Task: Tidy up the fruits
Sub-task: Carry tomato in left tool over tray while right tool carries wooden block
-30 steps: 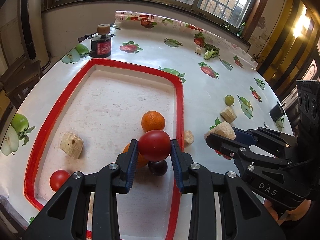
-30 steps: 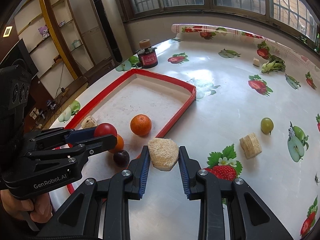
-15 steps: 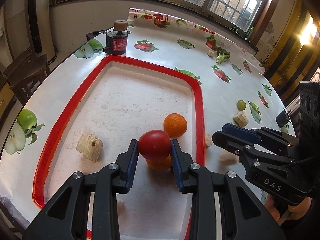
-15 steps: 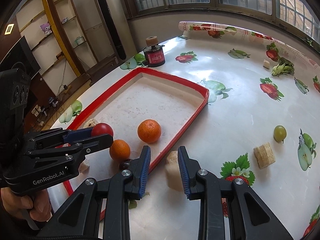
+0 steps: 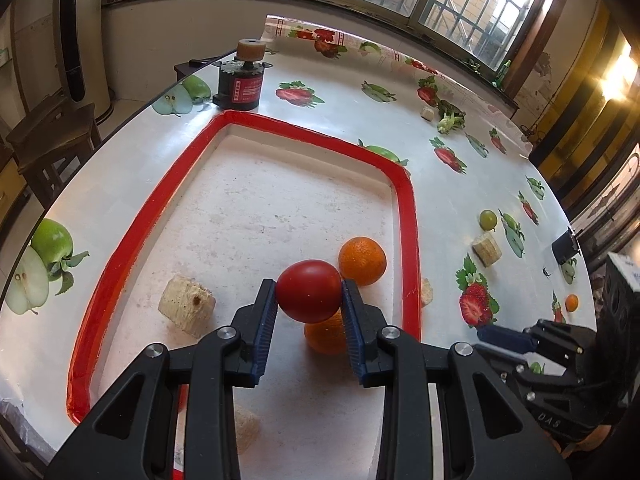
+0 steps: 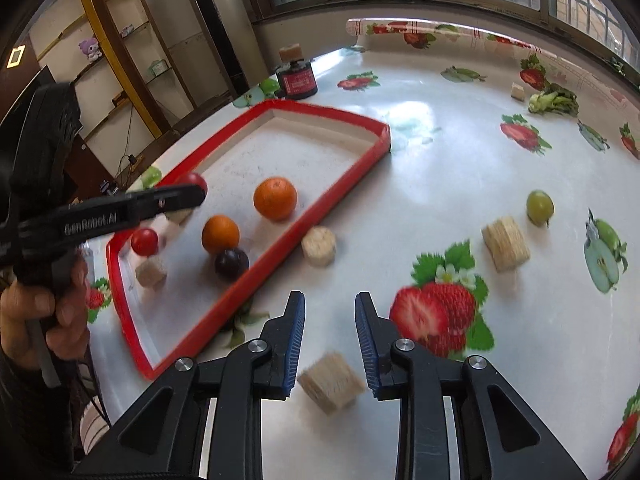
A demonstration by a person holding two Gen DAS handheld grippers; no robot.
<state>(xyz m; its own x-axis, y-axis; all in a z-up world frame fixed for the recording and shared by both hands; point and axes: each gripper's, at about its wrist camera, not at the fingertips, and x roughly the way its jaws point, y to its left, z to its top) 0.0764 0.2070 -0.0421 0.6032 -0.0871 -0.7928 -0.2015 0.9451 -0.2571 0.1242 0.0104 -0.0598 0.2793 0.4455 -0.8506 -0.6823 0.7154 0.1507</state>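
My left gripper (image 5: 309,296) is shut on a red tomato (image 5: 309,295) and holds it above the red-rimmed tray (image 5: 408,216). In the tray lie two oranges (image 5: 362,260) (image 6: 220,234), a dark plum (image 6: 231,263), a small red tomato (image 6: 144,241) and beige chunks (image 5: 186,310). My right gripper (image 6: 330,320) is open and empty above the table, right of the tray (image 6: 280,246). A beige chunk (image 6: 330,382) lies under its fingers. A green grape (image 6: 540,207) sits on the table at the right.
More beige chunks (image 6: 319,246) (image 6: 506,242) lie on the fruit-print tablecloth. A black and red cylinder (image 5: 240,86) stands behind the tray. A green vegetable (image 6: 554,102) lies far right. The table edge runs along the left.
My right gripper has opened and let go of the beige chunk, which now lies on the table beneath it, and has pulled back. My left gripper still holds the tomato and has lifted slightly.
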